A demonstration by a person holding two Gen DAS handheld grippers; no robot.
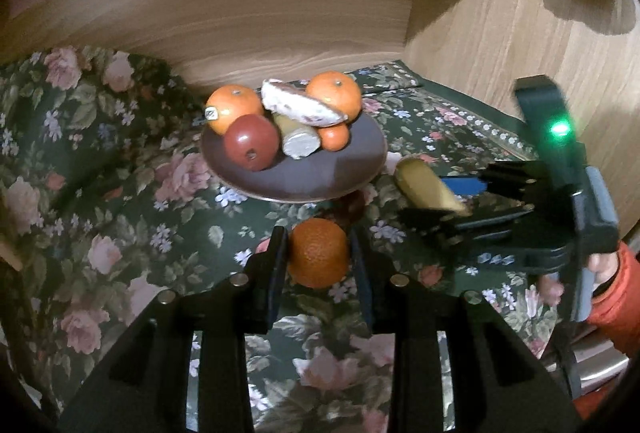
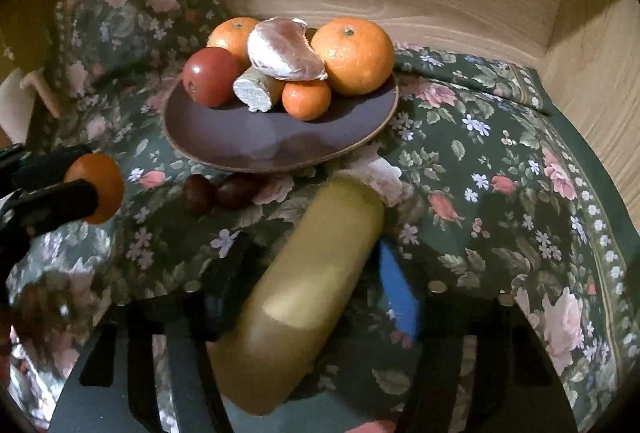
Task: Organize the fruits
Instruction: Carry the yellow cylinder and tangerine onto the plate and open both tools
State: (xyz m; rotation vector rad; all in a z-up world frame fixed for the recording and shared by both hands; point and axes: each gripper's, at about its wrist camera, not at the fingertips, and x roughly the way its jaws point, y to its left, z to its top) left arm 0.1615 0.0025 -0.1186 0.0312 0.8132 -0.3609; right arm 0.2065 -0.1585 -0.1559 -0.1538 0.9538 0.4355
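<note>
My left gripper (image 1: 318,245) is shut on an orange (image 1: 318,257) and holds it above the floral cloth, just in front of the dark brown plate (image 1: 320,181). The right wrist view shows that orange (image 2: 102,185) at the left edge. My right gripper (image 2: 310,253) is closed on a yellow-green banana piece (image 2: 316,273) that lies slantwise between its fingers, right of the plate (image 2: 260,145). The left wrist view shows this banana piece (image 1: 428,189) in the right gripper (image 1: 424,199). The plate carries two oranges, a small mandarin, a red apple, a peeled segment and a cut banana piece.
Two dark red fruits (image 2: 218,193) lie on the cloth (image 2: 480,173) at the plate's front rim. Wooden walls close in behind and on the right. A hand in an orange sleeve (image 1: 612,289) holds the right gripper. The cloth is bunched up at the back left.
</note>
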